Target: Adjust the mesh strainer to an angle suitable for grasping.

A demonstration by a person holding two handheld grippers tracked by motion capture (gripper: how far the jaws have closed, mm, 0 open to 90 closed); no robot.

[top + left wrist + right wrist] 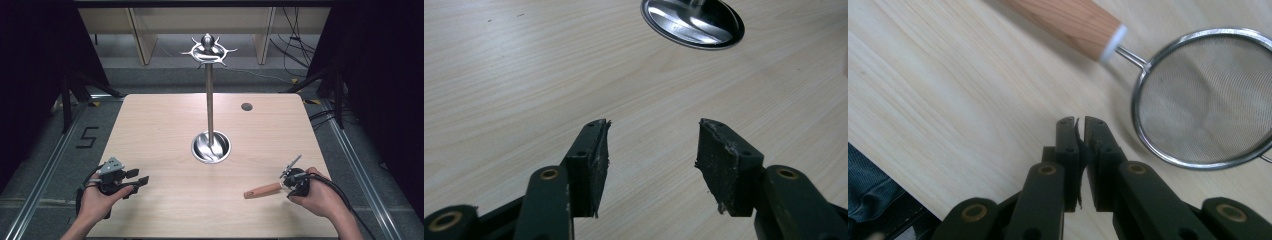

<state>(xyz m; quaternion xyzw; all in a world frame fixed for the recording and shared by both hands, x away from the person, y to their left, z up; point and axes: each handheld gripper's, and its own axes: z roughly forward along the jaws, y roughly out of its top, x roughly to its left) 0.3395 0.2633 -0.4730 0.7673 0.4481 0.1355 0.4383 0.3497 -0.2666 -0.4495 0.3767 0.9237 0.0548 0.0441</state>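
Just ahead of my right hand-held gripper (1079, 122), lying flat on the surface (165, 130), is a small mesh strainer (1208, 95) with a wooden handle (1068, 22). My jaws here are pressed nearly together with nothing between them, and they sit beside the strainer's wire rim rather than on it; the handle runs away past my fingertips on the far side. From the high view, the right hand-held gripper (292, 172) rests at the mesh end of the strainer (265, 189), with the handle pointing toward the middle of the surface.

My left hand-held gripper (653, 150) stands wide and holds nothing, hovering over bare wood, with the steel dish of the hanging rack (694, 22) well beyond it. The rack (210, 100) rises from that dish to a ring of hooks at the top, all bare as far as I can see.

I judge that I am at the very start: the strainer is not yet picked up, and hanging it on a hook seems the likely aim. Next I would need to spread the right jaws, shift over the wooden handle and close on it firmly, keeping whatever loop the rim offers free for the hook.
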